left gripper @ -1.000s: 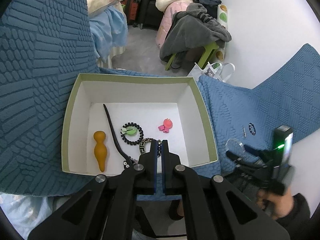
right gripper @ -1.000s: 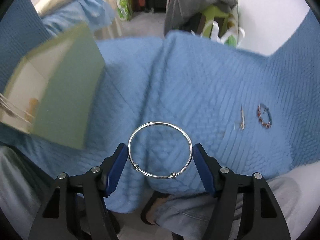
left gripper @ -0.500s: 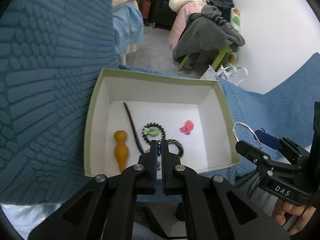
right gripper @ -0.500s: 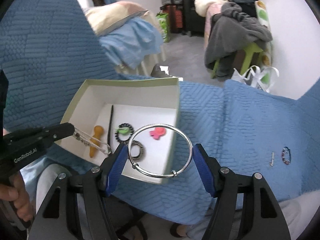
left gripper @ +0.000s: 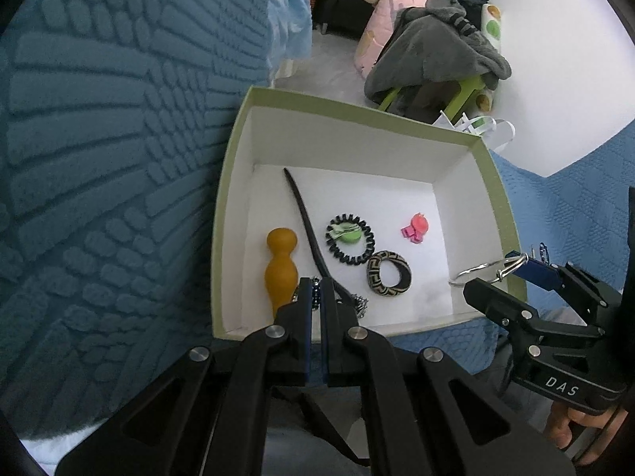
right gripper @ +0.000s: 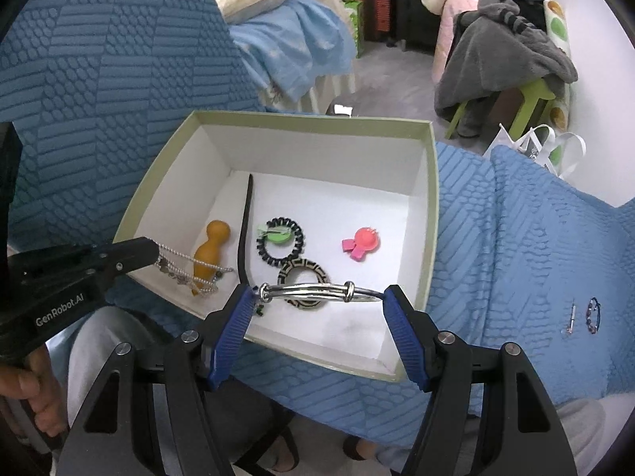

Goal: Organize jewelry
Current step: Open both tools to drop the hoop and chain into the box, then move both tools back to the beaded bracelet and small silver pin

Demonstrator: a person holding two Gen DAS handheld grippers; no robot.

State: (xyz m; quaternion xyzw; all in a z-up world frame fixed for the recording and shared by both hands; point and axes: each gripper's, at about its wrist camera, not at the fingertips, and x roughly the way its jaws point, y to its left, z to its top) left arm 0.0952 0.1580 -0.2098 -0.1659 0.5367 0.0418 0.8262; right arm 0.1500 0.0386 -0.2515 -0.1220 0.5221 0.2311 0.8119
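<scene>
A green box [left gripper: 494, 174] [right gripper: 432, 214] with a white inside stands on the blue quilt. In it lie an orange peg [left gripper: 281, 265], a black stick [left gripper: 307, 230], a black coil hair tie [left gripper: 349, 240], a patterned ring [left gripper: 389, 273] and a pink clip [right gripper: 361, 242]. My left gripper [left gripper: 316, 283] is shut on a beaded silver chain [right gripper: 186, 269] that hangs over the box's near left edge. My right gripper [right gripper: 317, 297] is shut on a silver bangle [right gripper: 313, 291] held edge-on above the box's near right part.
A small pin [right gripper: 571, 317] and a dark bead bracelet [right gripper: 593, 315] lie on the quilt [right gripper: 516, 258] right of the box. Beyond the quilt are a bed [right gripper: 293, 47], a clothes-covered green stool [right gripper: 528, 95] and a white wall.
Both grippers have come over the box. The right one swung left with the bangle, which now shows edge-on. The left one sank closer with the chain.
</scene>
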